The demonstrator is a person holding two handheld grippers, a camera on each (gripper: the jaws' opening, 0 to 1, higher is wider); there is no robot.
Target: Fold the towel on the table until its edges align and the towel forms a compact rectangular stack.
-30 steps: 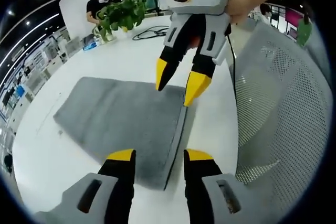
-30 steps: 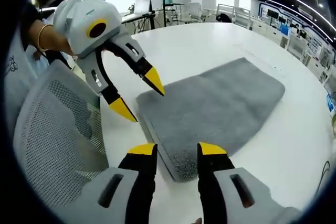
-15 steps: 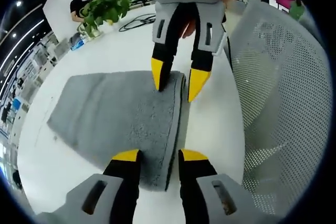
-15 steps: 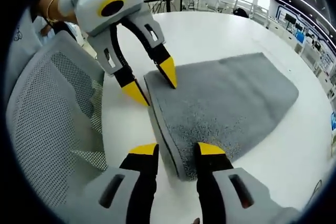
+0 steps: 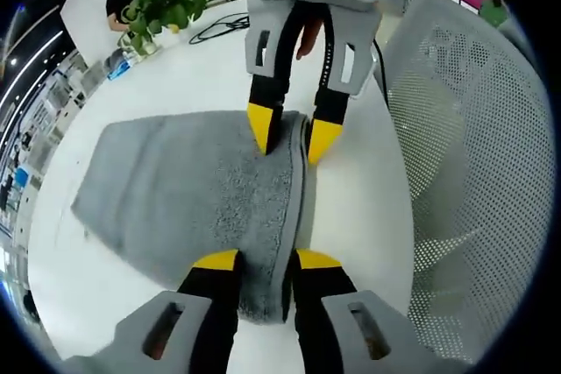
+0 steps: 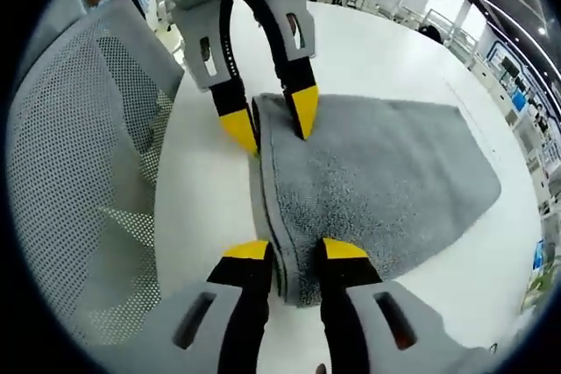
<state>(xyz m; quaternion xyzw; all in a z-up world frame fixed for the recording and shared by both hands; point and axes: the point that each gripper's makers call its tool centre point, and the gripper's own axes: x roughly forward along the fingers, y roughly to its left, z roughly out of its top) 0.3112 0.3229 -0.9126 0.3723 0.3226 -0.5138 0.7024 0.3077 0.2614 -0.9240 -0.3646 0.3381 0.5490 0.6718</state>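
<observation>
Grey towel (image 5: pixel 184 190) lies flat on white bench (image 5: pixel 202 67), already doubled. Left gripper (image 5: pixel 266 259) and right gripper (image 6: pixel 285 250) each straddle opposite ends of its chair-side edge, jaws narrowed around it, not clearly pinching. Soft, limp terry; take both layers at corners.

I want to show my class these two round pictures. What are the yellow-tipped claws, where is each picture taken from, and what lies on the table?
A person holds a two-jaw gripper in each hand; each carries a fisheye camera. In the left gripper view, the left gripper rises from the bottom and the right gripper faces it. The right gripper view is the reverse. A folded grey towel lies on a white table. Each gripper's jaws straddle the towel's thick layered edge near a corner, not yet visibly clamped. A mesh chair stands beside the table, a potted plant at its far side.
</observation>
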